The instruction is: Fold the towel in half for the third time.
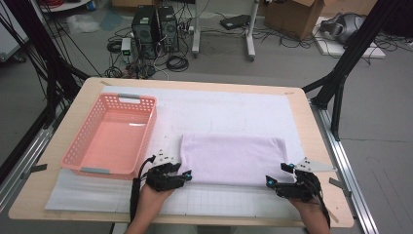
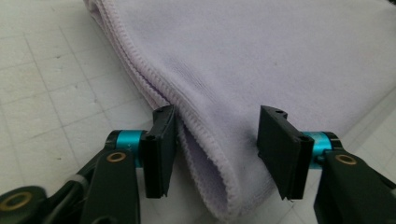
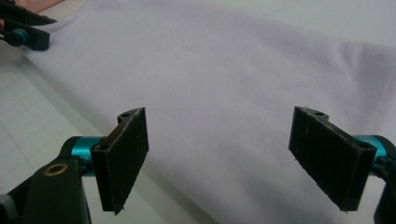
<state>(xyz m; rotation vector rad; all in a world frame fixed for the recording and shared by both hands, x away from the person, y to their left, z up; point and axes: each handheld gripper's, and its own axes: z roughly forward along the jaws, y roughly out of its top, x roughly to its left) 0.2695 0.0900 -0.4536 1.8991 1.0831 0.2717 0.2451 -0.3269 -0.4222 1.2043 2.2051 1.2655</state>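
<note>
Wooden table [image 1: 311, 146], white gridded mat [image 1: 219, 109]: folded lilac towel [image 1: 233, 158] beside pink perforated plastic basket [image 1: 109, 136]. Left gripper view: left gripper [image 2: 217, 140] parted around towel's hemmed corner, one pad touching. Right gripper view: right gripper [image 3: 219, 156] released, over towel.

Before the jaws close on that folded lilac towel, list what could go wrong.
1. The left gripper straddles the folded lilac towel at its corner; one pad touches the hem, so it may pinch some layers only.
2. The right gripper stands open over flat cloth, away from an edge; it may slip.
3. The pink basket sits close by the left gripper.
</note>
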